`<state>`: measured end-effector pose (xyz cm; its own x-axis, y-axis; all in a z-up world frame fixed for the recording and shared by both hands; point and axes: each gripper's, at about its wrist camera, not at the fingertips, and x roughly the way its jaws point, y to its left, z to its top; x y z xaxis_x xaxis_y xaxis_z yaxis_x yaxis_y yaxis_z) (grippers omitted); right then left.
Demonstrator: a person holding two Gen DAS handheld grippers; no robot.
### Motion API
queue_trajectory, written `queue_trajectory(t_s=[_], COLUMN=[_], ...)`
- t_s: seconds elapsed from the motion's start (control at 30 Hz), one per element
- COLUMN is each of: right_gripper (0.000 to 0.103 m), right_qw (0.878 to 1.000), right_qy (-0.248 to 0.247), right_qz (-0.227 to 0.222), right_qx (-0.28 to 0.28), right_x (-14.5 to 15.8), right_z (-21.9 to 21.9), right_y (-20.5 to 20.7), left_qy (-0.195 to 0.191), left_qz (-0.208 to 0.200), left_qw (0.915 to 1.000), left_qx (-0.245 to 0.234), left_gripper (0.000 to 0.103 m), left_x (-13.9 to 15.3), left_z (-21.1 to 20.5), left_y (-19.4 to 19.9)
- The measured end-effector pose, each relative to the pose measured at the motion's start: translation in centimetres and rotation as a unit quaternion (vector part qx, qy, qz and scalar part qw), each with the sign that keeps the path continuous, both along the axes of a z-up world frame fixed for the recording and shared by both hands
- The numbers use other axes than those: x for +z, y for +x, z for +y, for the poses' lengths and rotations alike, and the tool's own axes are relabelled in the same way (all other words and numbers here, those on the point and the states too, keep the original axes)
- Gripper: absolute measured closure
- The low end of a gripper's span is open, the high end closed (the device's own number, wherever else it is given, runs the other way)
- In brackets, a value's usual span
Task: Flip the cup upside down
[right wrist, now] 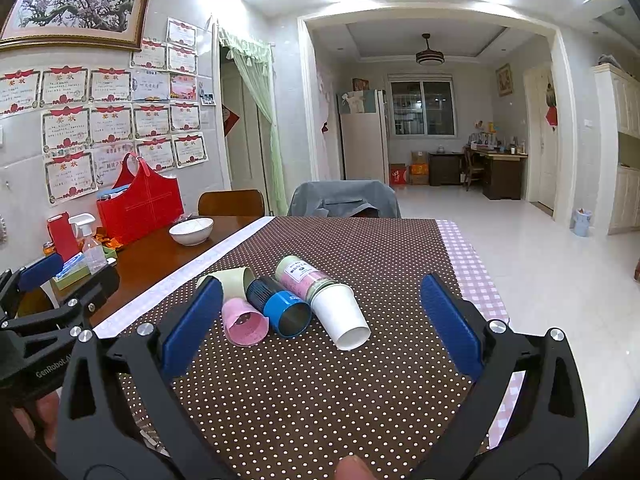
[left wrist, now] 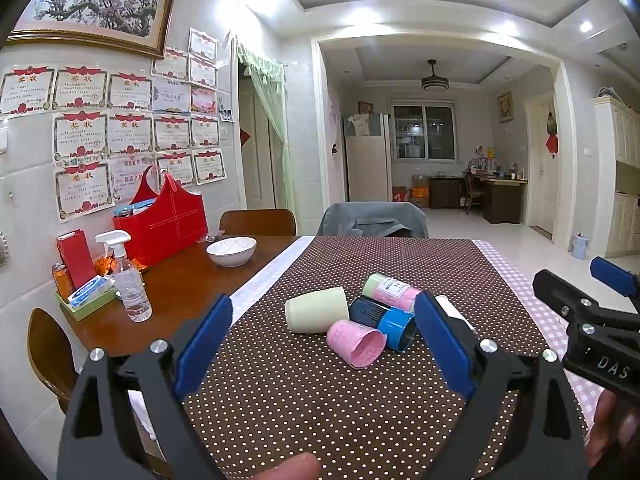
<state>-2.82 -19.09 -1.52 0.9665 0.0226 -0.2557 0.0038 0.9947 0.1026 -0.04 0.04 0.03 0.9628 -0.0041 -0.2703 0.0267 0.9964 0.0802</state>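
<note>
Nearest the lens, blue pads of the left hand-held gripper spread wide, pinching nothing, hovering above the dotted cloth on the worktop. Same for the right hand-held gripper: fingers apart, empty, aimed at the cluster ahead. Five cups lying on their sides, bunched near the middle of the cloth: cream cup at the left, pink cup in front with its mouth toward the camera, blue cup touching the pink one, labelled pink-and-green cup behind, and white paper cup at the right, seen whole only from the right wrist view. No cup upright, none inverted, none touched; judged as the approach step, with no flip done yet. Which cup comes first: cannot tell, though the white paper cup sits most squarely between the right pads and the pink cup between the left. Next move likely calls for lowering one gripper around a cup's wall, closing gently to avoid crushing thin paper, lifting clear of the neighbours, then rotating the wrist to set the rim down on the cloth. Risk of nudging adjacent cups into rolling, given how closely packed. Off to the left, well apart: white bowl, spray bottle, red bag.
</note>
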Motion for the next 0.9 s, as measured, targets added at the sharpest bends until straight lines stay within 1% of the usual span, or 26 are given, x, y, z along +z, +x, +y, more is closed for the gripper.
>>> queue_trajectory(t_s=[0.9], right_gripper=[0.006], right_qw=[1.0], right_qy=[-0.001], right_qz=[0.0], right_qx=[0.001], right_x=[0.18], right_z=[0.21], right_y=[-0.03], left_qy=[0.0], left_qz=[0.0], left_qw=[1.0], left_qx=[0.0], left_gripper=[0.012], left_x=[-0.11], left_z=[-0.31], left_y=[0.18])
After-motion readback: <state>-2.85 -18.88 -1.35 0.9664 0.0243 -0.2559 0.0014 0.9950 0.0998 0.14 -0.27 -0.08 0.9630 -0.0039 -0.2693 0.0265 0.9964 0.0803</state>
